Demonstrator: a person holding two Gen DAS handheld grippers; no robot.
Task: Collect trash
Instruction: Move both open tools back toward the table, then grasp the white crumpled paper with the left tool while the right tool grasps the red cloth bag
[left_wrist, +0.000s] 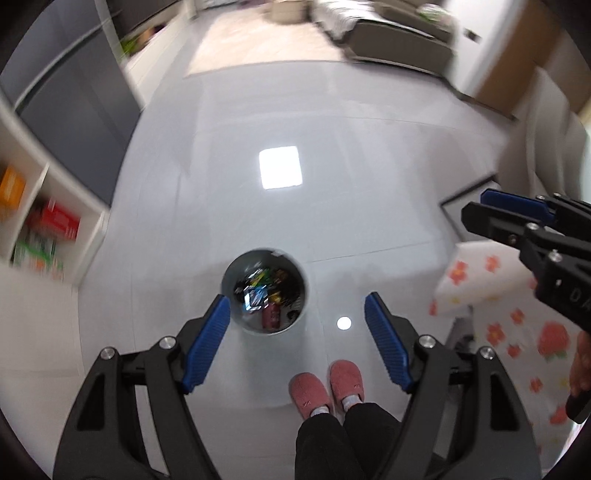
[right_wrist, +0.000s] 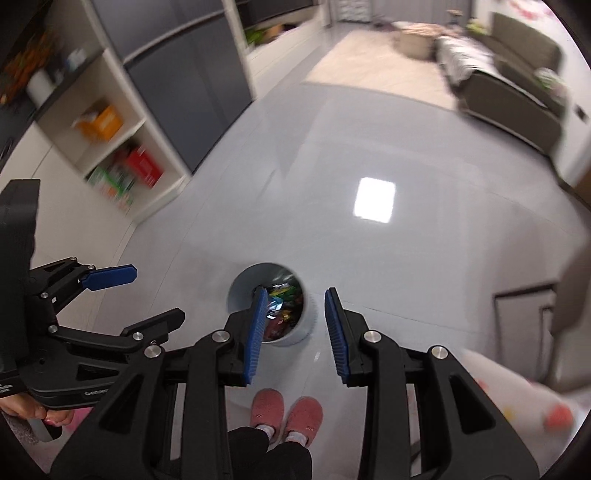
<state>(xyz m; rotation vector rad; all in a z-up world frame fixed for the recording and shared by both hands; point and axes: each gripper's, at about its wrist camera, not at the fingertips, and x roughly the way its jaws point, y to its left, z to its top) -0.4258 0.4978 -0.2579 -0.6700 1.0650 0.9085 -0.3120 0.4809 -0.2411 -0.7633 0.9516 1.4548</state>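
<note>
A round grey trash bin (left_wrist: 264, 291) stands on the pale floor, with several colourful wrappers (left_wrist: 264, 290) inside. My left gripper (left_wrist: 297, 304) is open and empty, held high above the bin. My right gripper (right_wrist: 295, 295) is open and empty, also high above the bin (right_wrist: 273, 304), whose wrappers (right_wrist: 282, 310) show between its fingers. The right gripper also shows at the right edge of the left wrist view (left_wrist: 476, 206). The left gripper shows at the left of the right wrist view (right_wrist: 155, 295).
The person's pink slippers (left_wrist: 327, 386) stand just in front of the bin. A table with a floral cloth (left_wrist: 509, 321) is at the right. White shelves with boxes (right_wrist: 110, 147) and dark cabinets line the left wall. A rug and a sofa (right_wrist: 517, 74) lie far ahead.
</note>
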